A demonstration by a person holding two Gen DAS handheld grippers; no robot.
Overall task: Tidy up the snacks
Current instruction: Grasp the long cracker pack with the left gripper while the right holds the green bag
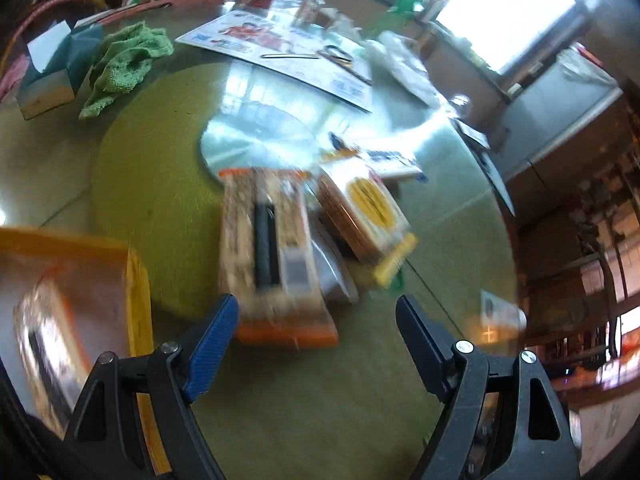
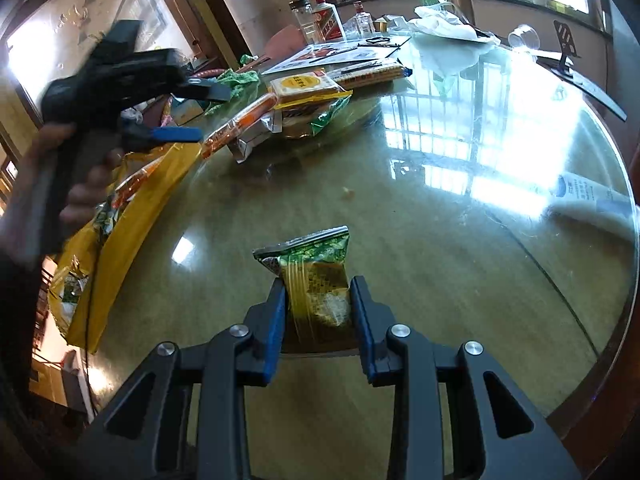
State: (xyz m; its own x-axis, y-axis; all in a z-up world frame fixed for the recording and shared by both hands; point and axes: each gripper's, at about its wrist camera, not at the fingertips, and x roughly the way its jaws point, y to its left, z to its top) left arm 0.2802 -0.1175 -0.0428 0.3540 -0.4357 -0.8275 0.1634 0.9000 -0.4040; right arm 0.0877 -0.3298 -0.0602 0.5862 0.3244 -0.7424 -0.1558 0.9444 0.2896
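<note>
My left gripper (image 1: 316, 312) is open and empty, hovering just short of an orange-edged snack pack (image 1: 272, 256) that lies on the glass table. A yellow-labelled pack (image 1: 364, 212) lies to its right, on silver packets. The yellow tray (image 1: 138, 280) at the lower left holds another orange pack (image 1: 48, 344). My right gripper (image 2: 318, 292) is shut on a green snack packet (image 2: 316, 276) above the table. The right wrist view shows the left gripper (image 2: 200, 114) open above the yellow tray (image 2: 116, 248), with the snack pile (image 2: 296, 96) beyond it.
A green cloth (image 1: 124, 60), a tissue box (image 1: 52, 76), a printed sheet (image 1: 280, 48) with scissors, bottles (image 2: 320, 20), a white plastic bag (image 2: 448, 24) and an upturned glass (image 2: 524, 38) stand at the table's far side. The table edge (image 2: 612, 320) curves at right.
</note>
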